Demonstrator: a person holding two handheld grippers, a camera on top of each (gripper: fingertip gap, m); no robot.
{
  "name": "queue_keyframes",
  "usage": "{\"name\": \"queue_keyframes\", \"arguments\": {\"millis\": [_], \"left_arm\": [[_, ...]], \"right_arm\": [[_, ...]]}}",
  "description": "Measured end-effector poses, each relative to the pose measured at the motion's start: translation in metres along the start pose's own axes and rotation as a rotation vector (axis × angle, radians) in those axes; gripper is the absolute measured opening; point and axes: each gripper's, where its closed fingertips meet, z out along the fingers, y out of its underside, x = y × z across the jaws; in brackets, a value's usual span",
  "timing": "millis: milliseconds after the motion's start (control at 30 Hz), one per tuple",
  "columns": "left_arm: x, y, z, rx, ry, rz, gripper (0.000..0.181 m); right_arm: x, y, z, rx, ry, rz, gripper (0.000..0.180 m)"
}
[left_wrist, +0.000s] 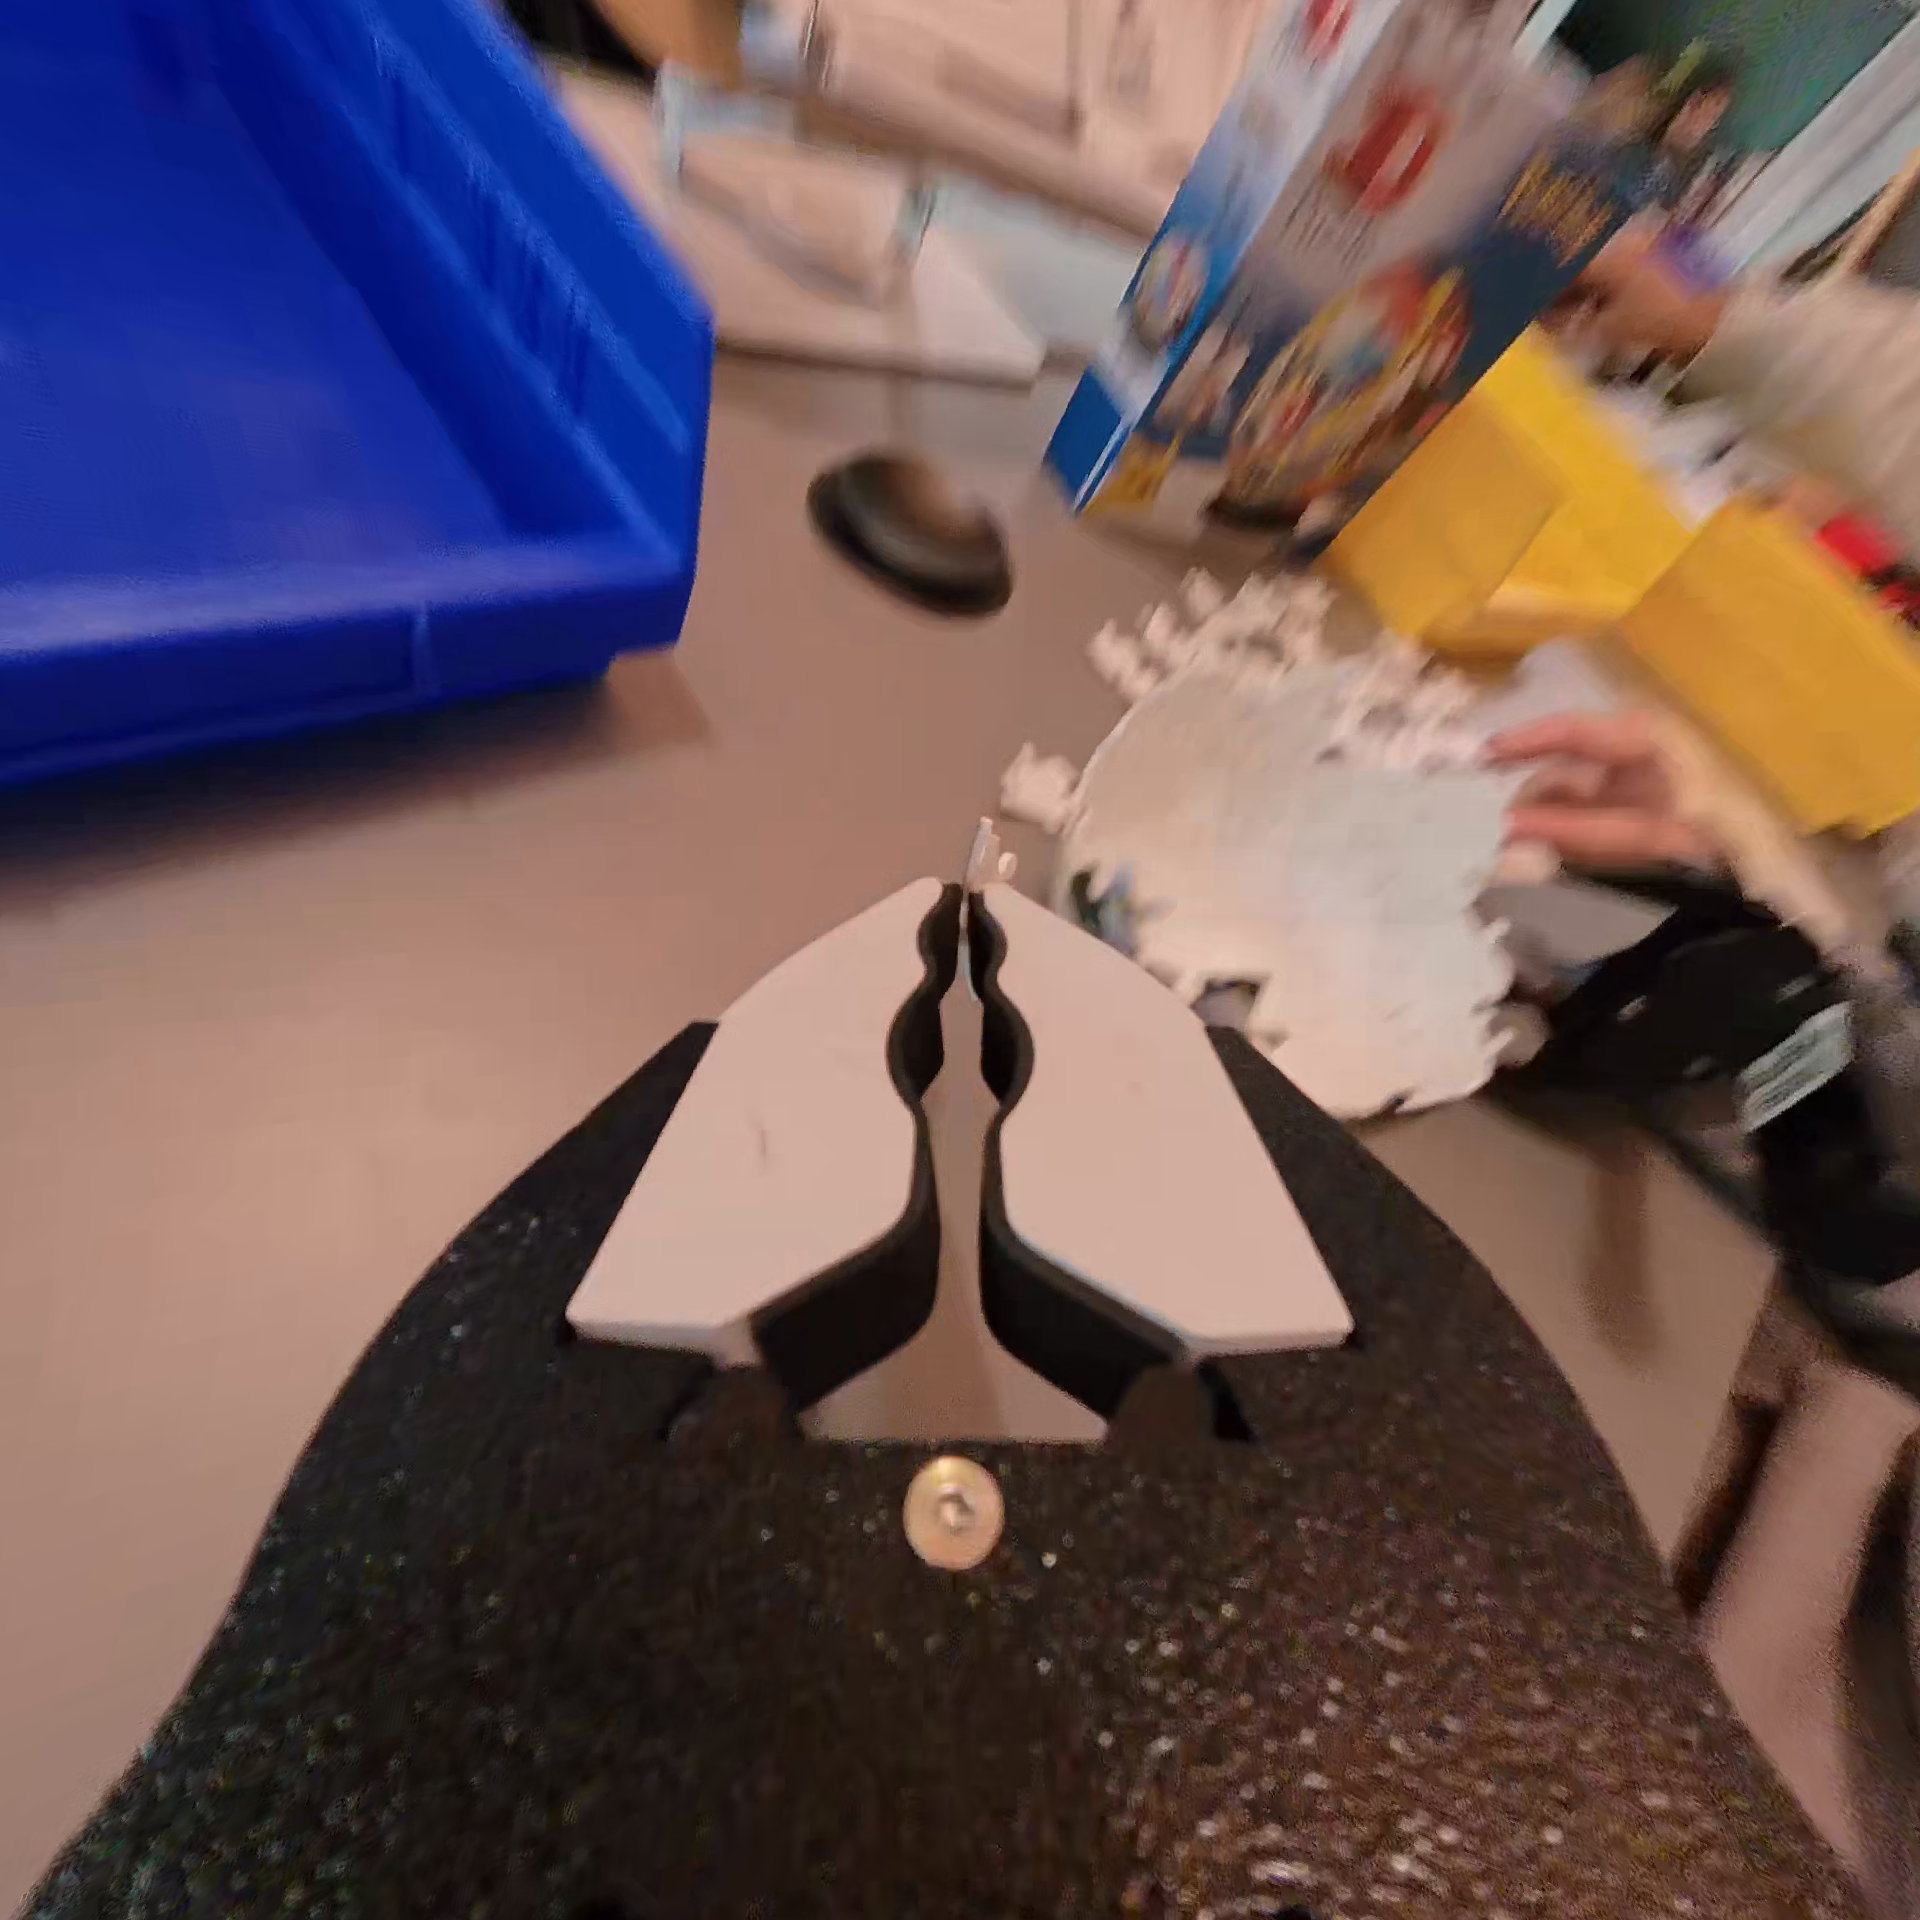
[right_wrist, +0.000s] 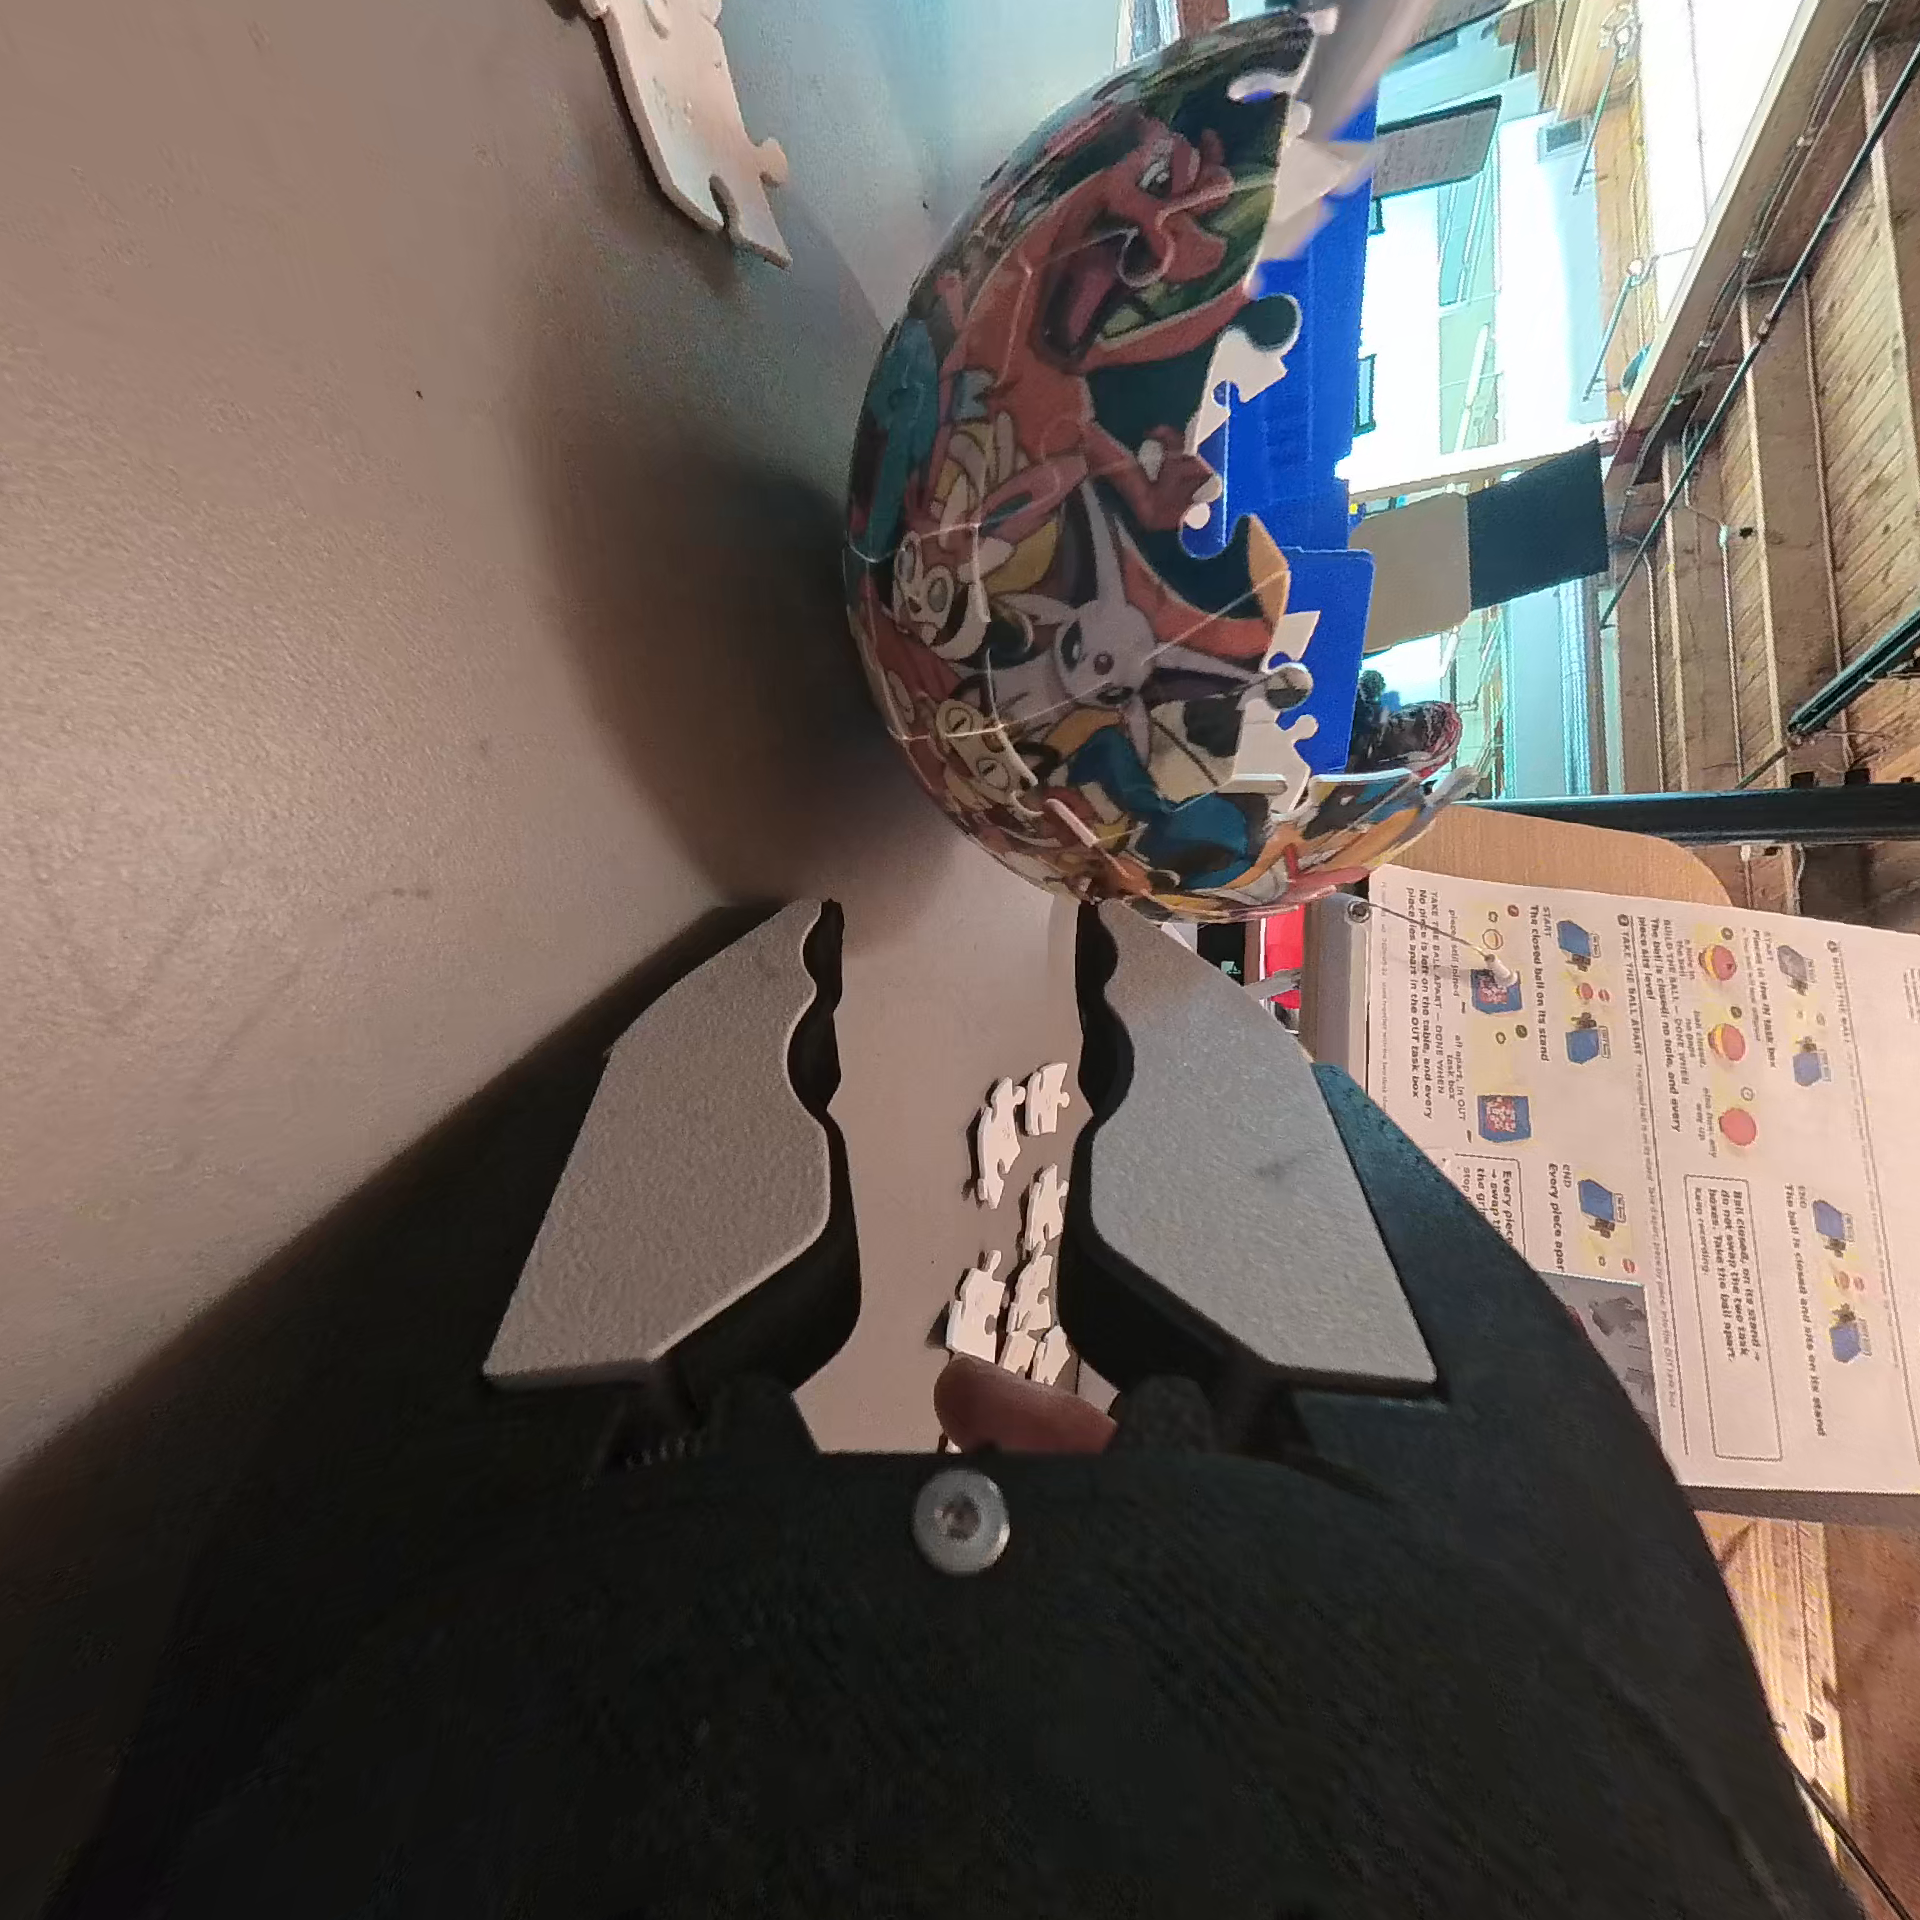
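Observation:
My left gripper (left_wrist: 971, 899) is shut on a thin white puzzle piece (left_wrist: 979, 847) that sticks up edge-on from its tips, above the grey table. Just to its right lies a partly built puzzle ball, seen here by its white inside (left_wrist: 1278, 894). In the right wrist view the same ball shows its colourful cartoon outside (right_wrist: 1070, 520) with a jagged open rim. My right gripper (right_wrist: 961, 920) is open and empty, and one fingertip (right_wrist: 1117, 920) is right at the ball's lower edge. Loose white pieces (right_wrist: 1018, 1226) lie on the table between its fingers.
A big blue bin (left_wrist: 312, 416) stands at left, a colourful box (left_wrist: 1299, 260) and a yellow box (left_wrist: 1558, 540) at right. A black round insert (left_wrist: 909, 530) sits in the table. A person's hand (left_wrist: 1621, 790) rests by the ball. A printed sheet (right_wrist: 1662, 1143) and joined white pieces (right_wrist: 696, 114) are nearby. The gap from one gripper's tips to the other's is roughly 20 cm.

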Motion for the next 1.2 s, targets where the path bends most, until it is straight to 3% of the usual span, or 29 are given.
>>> {"name": "queue_keyframes", "arguments": {"millis": [67, 200, 467, 767, 1200], "left_arm": [[0.016, -0.023, 0.0, 0.1, 0.03, -0.008, 0.0], [0.037, -0.037, 0.018, 0.107, 0.03, 0.038, 0.0], [0.045, -0.017, 0.047, -0.013, -0.078, 0.114, 0.001], [0.049, -0.011, 0.05, -0.048, -0.175, 0.22, 0.001], [0.043, -0.005, 0.049, -0.104, -0.205, 0.228, 0.001]], "right_arm": [[0.0, 0.0, 0.0, -0.001, 0.0, -0.002, 0.043], [0.0, 0.0, 0.0, -0.007, 0.001, -0.014, 0.042], [0.001, 0.005, -0.001, -0.021, -0.002, -0.004, 0.041], [0.0, 0.004, -0.001, -0.031, -0.01, -0.034, 0.037], [0.001, 0.004, -0.001, -0.034, -0.008, -0.044, 0.037]]}}
